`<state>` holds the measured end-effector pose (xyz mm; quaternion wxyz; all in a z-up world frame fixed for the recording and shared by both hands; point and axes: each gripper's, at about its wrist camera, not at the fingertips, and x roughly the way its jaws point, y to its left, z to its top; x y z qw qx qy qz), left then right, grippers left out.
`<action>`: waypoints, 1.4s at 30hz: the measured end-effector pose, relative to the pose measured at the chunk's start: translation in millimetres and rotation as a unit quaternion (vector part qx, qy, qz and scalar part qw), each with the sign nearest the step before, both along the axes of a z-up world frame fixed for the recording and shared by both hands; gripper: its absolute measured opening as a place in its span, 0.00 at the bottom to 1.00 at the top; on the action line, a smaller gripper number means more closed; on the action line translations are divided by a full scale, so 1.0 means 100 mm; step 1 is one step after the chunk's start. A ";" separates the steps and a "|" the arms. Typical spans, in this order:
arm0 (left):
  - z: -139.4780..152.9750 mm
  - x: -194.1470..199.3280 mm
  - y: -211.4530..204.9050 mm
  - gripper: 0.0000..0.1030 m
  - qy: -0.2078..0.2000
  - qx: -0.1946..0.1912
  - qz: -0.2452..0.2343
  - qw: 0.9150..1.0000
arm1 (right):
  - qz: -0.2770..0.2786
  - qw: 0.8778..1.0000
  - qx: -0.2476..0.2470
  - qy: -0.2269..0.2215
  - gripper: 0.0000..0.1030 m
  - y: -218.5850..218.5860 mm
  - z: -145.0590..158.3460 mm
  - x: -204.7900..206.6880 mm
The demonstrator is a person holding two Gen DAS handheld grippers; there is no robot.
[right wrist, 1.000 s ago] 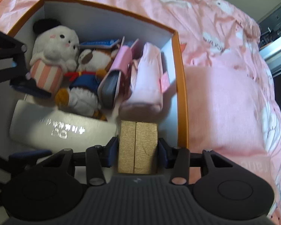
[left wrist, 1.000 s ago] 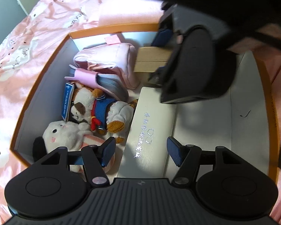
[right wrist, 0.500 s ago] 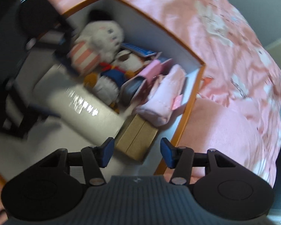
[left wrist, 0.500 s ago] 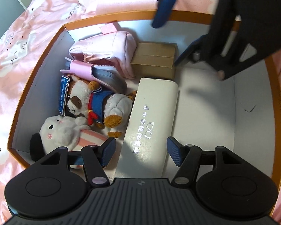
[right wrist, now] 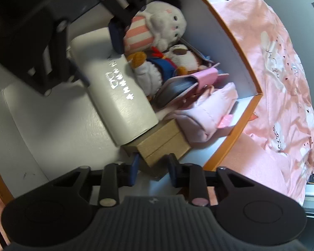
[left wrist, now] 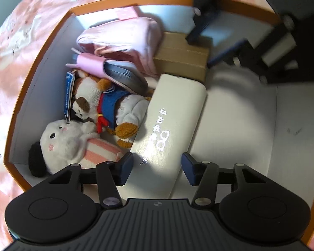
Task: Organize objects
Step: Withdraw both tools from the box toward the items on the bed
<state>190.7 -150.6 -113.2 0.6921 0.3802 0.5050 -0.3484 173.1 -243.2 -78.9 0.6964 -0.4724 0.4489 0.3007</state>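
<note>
The brown cardboard box [right wrist: 163, 144] lies on the floor of the orange-rimmed storage box [right wrist: 236, 44], at about 6 o'clock in the right wrist view, its long side touching the end of the white case [right wrist: 117, 96] and its other side against the pink pouch [right wrist: 209, 115]. The right gripper [right wrist: 152, 167] has its jaws apart with the near corner of the cardboard box between them; whether the pads touch it cannot be told. The left gripper [left wrist: 157, 167] also has its jaws apart, holding nothing, with the near end of the white case [left wrist: 171, 123] between them at 6 o'clock.

The cardboard box looks light, stiff and flat-sided, with a matte surface that should not slip, though a hard squeeze could dent its walls. The best hold is probably across its two long faces, near the middle, rather than on a corner. At 12 o'clock the white plush toy [right wrist: 163, 23] and the dog plush [right wrist: 167, 62] are soft and would give under the pads.
</note>
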 end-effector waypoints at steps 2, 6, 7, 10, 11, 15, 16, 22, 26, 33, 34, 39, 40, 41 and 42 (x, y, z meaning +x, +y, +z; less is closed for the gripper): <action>0.01 0.02 -0.01 0.58 0.002 -0.003 0.007 1.000 | -0.004 1.000 0.007 -0.003 0.30 -0.01 0.00 0.00; 0.02 0.00 -0.04 0.58 0.002 0.002 0.008 1.000 | -0.006 1.000 0.011 -0.007 0.29 -0.02 0.01 -0.04; 0.03 0.00 -0.03 0.58 0.001 0.001 0.009 1.000 | -0.011 1.000 0.015 -0.004 0.29 -0.02 0.03 -0.06; 0.17 -0.07 0.04 0.58 -0.022 -0.021 0.001 1.000 | -0.036 0.998 0.049 0.003 0.29 -0.03 0.14 -0.09; 0.25 -0.09 0.09 0.58 -0.025 -0.035 0.002 0.999 | -0.048 0.997 0.062 -0.001 0.30 -0.03 0.20 -0.11; 0.59 -0.24 0.36 0.58 -0.052 -0.089 0.011 0.995 | -0.095 0.986 0.136 -0.016 0.33 -0.01 0.44 -0.17; 0.67 -0.30 0.43 0.59 -0.063 -0.096 0.013 0.993 | -0.107 0.981 0.163 -0.017 0.35 0.00 0.52 -0.20; 1.02 -0.74 0.78 0.59 -0.177 -0.083 0.056 0.979 | -0.165 0.932 0.323 -0.028 0.41 0.07 0.87 -0.35; 1.02 -1.05 1.07 0.59 -0.226 -0.052 0.102 0.967 | -0.191 0.899 0.391 -0.055 0.48 0.18 0.94 -0.47; 1.07 -1.73 1.69 0.58 -0.254 -0.004 0.189 0.948 | -0.221 0.858 0.460 -0.054 0.48 0.32 0.98 -0.66; 1.10 -1.87 1.81 0.58 -0.248 0.002 0.198 0.948 | -0.223 0.857 0.462 -0.053 0.49 0.34 0.98 -0.67; 0.88 -2.03 2.07 0.58 -0.239 0.035 0.234 0.942 | -0.197 0.877 0.436 -0.044 0.49 0.54 0.90 -0.75; 0.86 -2.04 2.10 0.58 -0.239 0.041 0.238 0.941 | -0.187 0.882 0.430 -0.042 0.49 0.58 0.89 -0.79; 0.83 -2.05 2.14 0.58 -0.235 0.045 0.242 0.940 | -0.176 0.887 0.425 -0.038 0.49 0.62 0.89 -0.81; 0.84 -2.04 2.18 0.58 -0.233 0.046 0.249 0.939 | -0.164 0.893 0.418 -0.031 0.49 0.67 0.88 -0.83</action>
